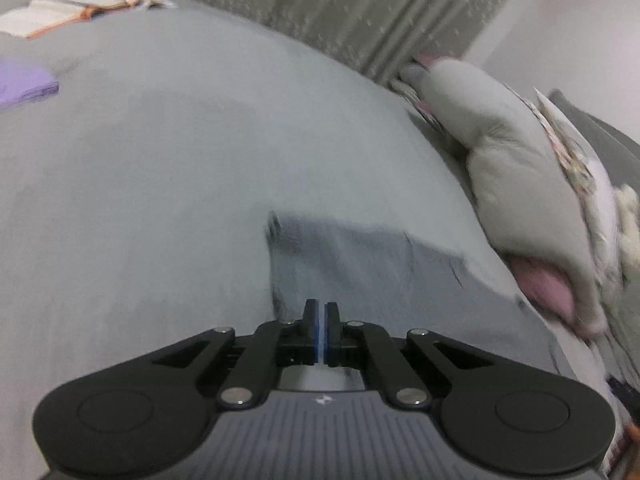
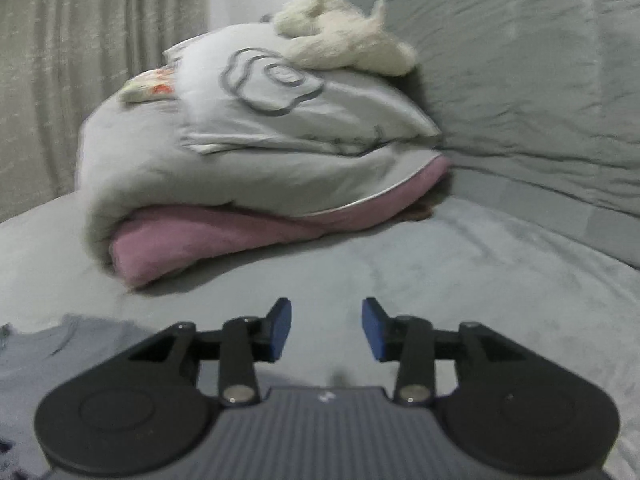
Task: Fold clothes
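Clothing to be folded shows as a grey-blue garment (image 1: 360, 256) lying on the grey bedspread (image 1: 160, 180), at the 6 o'clock side of the left wrist view, just ahead of the left gripper (image 1: 320, 312). That gripper's jaws are pressed together, blue pads meeting; a pale strip shows in the slit between them, but whether it is cloth cannot be told. In the right wrist view a corner of the same grey-blue garment (image 2: 48, 356) appears at 8 o'clock, cut off by the frame edge and partly hidden behind the gripper body. The right gripper (image 2: 326, 328) stands with its jaws wide apart, nothing between them, above the bedspread (image 2: 480, 280).

No readable writing appears. A small pale emblem sits on each gripper body, too small to read. The light grey pillow (image 2: 260, 120) at 11 o'clock bears a dark outlined flower shape, with a grey-and-pink folded blanket (image 2: 200, 236) under it and a cream fluffy thing (image 2: 340, 40), hard to identify, on top.

In the left wrist view a purple cloth (image 1: 24, 86) at 9 o'clock is cut off, a white pile with orange trim (image 1: 80, 12) lies at 11 o'clock, and patterned curtains (image 1: 340, 12) hang at 12. Both views are blurred.
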`<state>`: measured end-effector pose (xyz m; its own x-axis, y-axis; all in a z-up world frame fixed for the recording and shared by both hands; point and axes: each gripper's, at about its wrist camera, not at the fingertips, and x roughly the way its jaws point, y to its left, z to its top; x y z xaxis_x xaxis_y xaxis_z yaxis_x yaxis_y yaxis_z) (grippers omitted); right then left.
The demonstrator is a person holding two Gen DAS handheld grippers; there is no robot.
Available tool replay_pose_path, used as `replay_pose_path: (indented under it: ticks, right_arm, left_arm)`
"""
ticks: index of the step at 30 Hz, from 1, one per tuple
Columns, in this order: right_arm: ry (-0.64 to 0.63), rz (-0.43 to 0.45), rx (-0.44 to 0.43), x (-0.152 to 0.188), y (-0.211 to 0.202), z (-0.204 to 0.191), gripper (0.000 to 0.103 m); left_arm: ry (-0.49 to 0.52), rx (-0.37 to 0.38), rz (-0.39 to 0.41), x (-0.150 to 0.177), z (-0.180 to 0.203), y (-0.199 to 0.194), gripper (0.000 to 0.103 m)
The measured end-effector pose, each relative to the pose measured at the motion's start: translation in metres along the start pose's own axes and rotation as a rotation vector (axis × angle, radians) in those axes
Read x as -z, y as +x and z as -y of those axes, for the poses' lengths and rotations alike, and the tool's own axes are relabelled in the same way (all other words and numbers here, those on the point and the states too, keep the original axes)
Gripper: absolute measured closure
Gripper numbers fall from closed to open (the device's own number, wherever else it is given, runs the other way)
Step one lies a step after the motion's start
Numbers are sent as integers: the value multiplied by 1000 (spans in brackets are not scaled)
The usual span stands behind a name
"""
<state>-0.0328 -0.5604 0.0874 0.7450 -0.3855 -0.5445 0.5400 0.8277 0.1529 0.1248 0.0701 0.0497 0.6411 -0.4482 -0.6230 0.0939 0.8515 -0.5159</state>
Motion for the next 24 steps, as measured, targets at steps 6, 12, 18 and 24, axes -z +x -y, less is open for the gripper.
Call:
replay_pose_path:
  ticks: [6, 12, 18, 24]
  right_arm:
    - [83, -207, -260, 25, -49, 13, 37]
    - [139, -416, -462, 53, -100, 19, 36]
    - [132, -542, -489, 102, -138, 17, 37]
    - [17, -564, -467, 131, -165, 2, 43]
  left_arm:
    - [-19, 69, -84, 73, 17, -61, 79]
    - [49, 86, -212, 141, 34, -95, 63]
    - [4, 112, -199, 179, 21, -127, 36]
    - [-35, 164, -184, 185, 9, -114, 25]
